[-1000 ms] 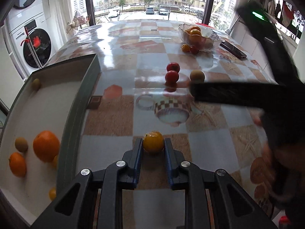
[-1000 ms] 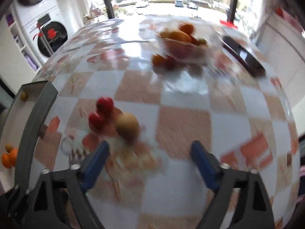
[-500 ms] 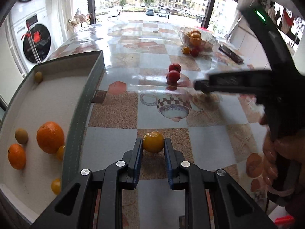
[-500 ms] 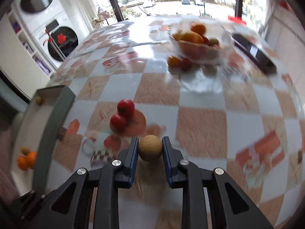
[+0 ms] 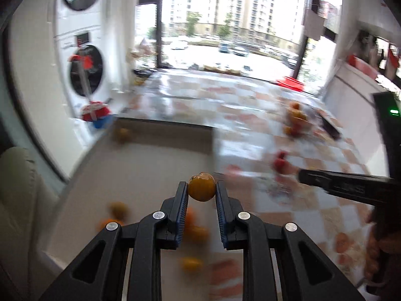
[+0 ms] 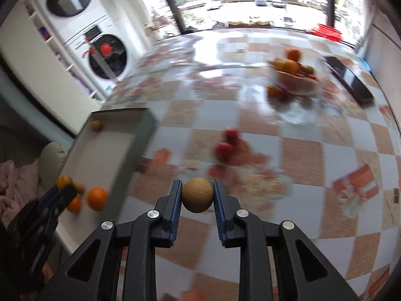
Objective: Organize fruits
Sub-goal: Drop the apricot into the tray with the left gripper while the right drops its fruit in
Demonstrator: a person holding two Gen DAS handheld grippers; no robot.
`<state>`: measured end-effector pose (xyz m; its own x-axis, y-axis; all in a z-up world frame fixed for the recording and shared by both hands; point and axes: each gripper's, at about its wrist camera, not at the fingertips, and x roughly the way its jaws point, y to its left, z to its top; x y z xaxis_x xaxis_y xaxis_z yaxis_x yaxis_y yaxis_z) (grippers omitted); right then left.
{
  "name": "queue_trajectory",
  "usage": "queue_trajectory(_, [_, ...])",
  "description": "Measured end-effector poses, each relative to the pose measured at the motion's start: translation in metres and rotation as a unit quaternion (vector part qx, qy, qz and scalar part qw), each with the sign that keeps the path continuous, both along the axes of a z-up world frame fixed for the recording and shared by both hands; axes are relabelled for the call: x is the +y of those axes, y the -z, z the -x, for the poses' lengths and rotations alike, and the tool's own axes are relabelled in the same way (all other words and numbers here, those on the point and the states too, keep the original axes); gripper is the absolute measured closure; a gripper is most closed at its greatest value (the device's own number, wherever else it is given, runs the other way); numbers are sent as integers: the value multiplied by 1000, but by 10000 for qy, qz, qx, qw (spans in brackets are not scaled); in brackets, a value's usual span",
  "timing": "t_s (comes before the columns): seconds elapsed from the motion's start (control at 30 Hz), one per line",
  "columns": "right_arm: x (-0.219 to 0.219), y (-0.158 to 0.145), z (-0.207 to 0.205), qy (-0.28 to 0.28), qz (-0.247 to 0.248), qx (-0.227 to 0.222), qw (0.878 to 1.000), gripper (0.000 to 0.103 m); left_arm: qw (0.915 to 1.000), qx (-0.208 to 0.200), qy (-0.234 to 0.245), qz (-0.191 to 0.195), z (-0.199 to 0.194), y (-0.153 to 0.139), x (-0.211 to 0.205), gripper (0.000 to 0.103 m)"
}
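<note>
Pinching a yellow-orange fruit [image 5: 201, 186] between its fingertips, left gripper [image 5: 201, 188] above the white tray [image 5: 140, 165], right gripper [image 6: 197, 195] clamping a tan round fruit [image 6: 197, 195] over the checkered table [image 6: 300, 155] beside the tray

Fruit in the tray [image 5: 140, 165] is blurred beyond naming.

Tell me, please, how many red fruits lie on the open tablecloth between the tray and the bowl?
2: the farther red fruit and the nearer red fruit, close together mid-table ahead of the right gripper. Blur may hide another beside the bowl.
</note>
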<state>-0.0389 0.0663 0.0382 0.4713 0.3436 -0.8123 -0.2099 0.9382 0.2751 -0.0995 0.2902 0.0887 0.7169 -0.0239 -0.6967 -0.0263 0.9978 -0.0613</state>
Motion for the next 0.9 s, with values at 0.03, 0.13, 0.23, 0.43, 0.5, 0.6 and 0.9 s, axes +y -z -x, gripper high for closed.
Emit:
queue_trajectory(0.03, [9,-1,0,-75,4,-6,10000,76,9998,-9,-154,-124,-1,1,10,80])
queue_trajectory(0.13, [41,-3,0,-352,16,-2,9994,76,9983,117,-486,-315,-1,9,38,80])
queue_trajectory(0.23, [73,1,0,-606,7,67,9981,76,9965,368,-718,-198,-3,24,61,80])
queue_trajectory(0.43, [126,10,-2,-1009,81,141,9948,76,9950,468,-882,-91,-6,38,73,80])
queue_trajectory(0.5, [138,13,-3,-1117,143,151,9935,76,9945,524,-903,-68,-8,42,72,80])
queue_trajectory(0.6, [149,18,-5,-1292,191,231,9912,76,9940,601,-913,-86,-9,48,76,80])
queue_trajectory(0.9, [153,10,-2,-1351,318,81,9903,37,9919,615,-1089,-202,-7,53,76,12])
